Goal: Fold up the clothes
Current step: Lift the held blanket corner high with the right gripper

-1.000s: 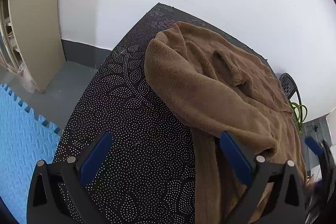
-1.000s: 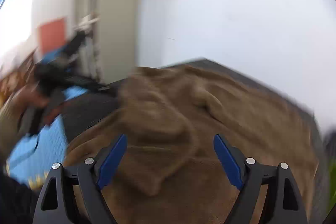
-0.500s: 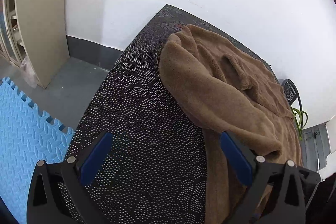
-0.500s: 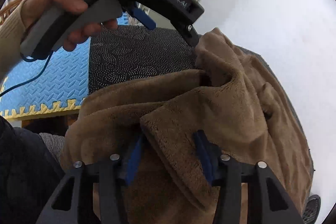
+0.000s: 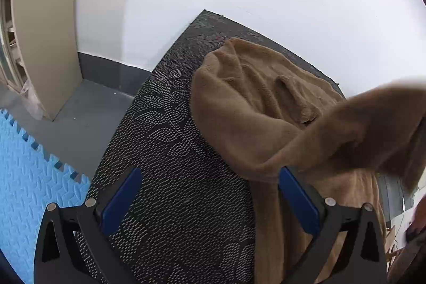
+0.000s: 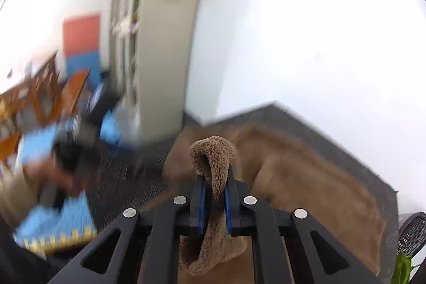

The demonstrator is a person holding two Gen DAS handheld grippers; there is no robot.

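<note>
A fluffy brown garment (image 5: 253,103) lies crumpled on the dark dotted table (image 5: 165,140), along its right side. My left gripper (image 5: 210,198) is open and empty, low over the table just left of the garment's near edge. A part of the garment (image 5: 367,129) is lifted in the air at the right of the left wrist view. My right gripper (image 6: 215,201) is shut on a fold of the brown garment (image 6: 213,159) and holds it up above the table; the rest of the garment (image 6: 306,177) lies below, blurred.
A white wall stands behind the table. A beige cabinet (image 5: 40,39) and blue foam floor mats (image 5: 32,172) are to the left. A black mesh object (image 6: 412,230) and a green plant leaf (image 6: 402,265) sit at the far right.
My right gripper closed on a fold of the garment and lifted it; the lifted cloth now shows at the right of the left wrist view. My left gripper stayed open, shifting slightly.
</note>
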